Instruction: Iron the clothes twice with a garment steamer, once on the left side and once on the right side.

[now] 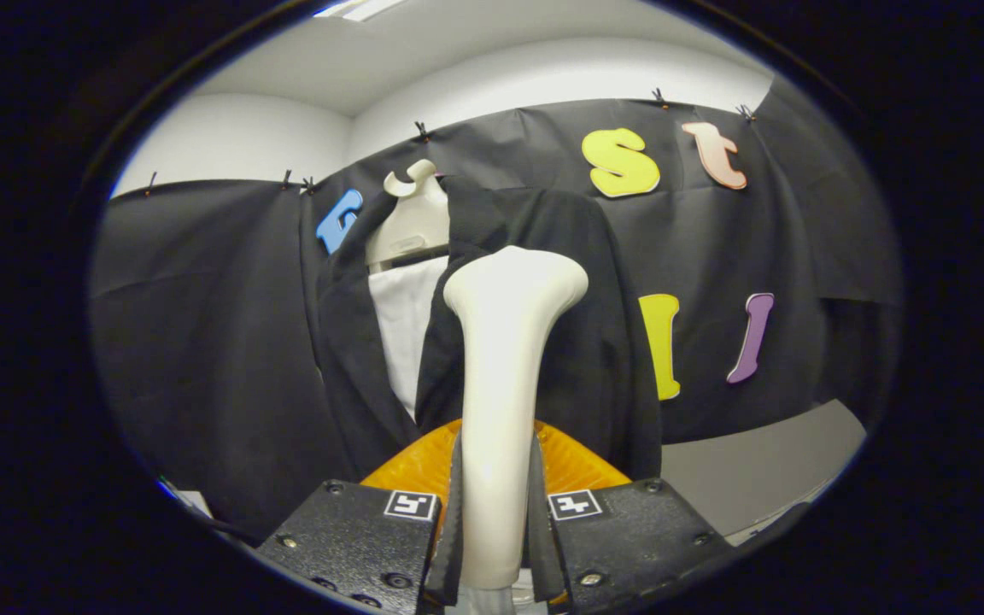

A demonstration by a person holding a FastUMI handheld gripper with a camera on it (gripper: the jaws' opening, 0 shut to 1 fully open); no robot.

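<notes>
My gripper (496, 512) is shut on the cream-white garment steamer (505, 367), both fingers pressing its handle from either side. The steamer stands upright between the fingers, its wide head up against the right front panel of a black jacket (582, 342). The jacket hangs on a cream hanger (411, 226) against the booth wall, with a white shirt (402, 329) showing inside its open front. The left panel of the jacket (351, 359) hangs beside the shirt, to the left of the steamer.
An orange ridged object (424, 465) sits just beyond the fingers, below the jacket's hem. A grey surface (757, 465) lies to the right, under the black cloth wall. White walls and ceiling rise above the cloth.
</notes>
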